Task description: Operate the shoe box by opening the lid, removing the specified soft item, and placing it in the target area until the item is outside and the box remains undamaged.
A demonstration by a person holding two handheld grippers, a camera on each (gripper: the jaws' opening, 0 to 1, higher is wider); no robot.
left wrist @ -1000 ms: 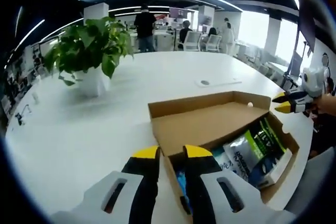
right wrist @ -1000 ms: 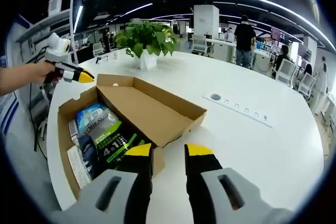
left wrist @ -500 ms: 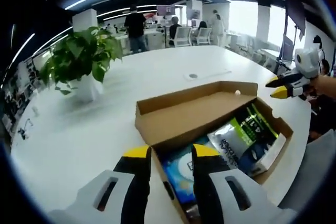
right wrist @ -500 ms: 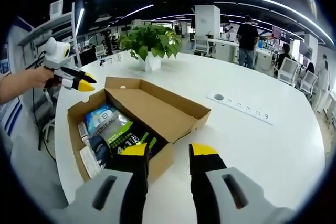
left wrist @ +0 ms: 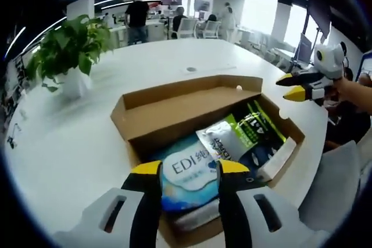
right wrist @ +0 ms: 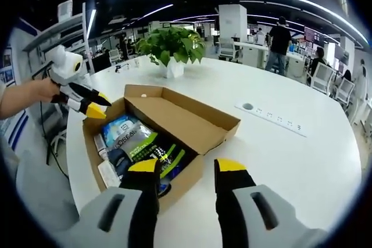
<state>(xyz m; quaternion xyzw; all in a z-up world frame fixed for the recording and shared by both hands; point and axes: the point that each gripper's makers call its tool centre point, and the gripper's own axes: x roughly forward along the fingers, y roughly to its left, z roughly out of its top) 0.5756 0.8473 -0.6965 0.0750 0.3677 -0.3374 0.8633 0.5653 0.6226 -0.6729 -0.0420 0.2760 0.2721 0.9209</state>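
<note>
With the lid (left wrist: 174, 114) already folded back, the shoe box (right wrist: 192, 169) stood open on the white table (right wrist: 302, 161), near a potted plant (right wrist: 171, 47). Contents, all inside the box: a blue soft pack (left wrist: 186, 172), a grey-green pouch (left wrist: 224, 140), a dark packet (left wrist: 258, 126). My left gripper (left wrist: 183, 169) hovered above the blue pack, jaws apart, empty. My right gripper (right wrist: 186, 169) waited at the box's opposite end, likewise parted. Removal and placement remained, as I judged it.

Brown shoe box (left wrist: 174, 114), blue-white pack (left wrist: 189, 172)
</note>
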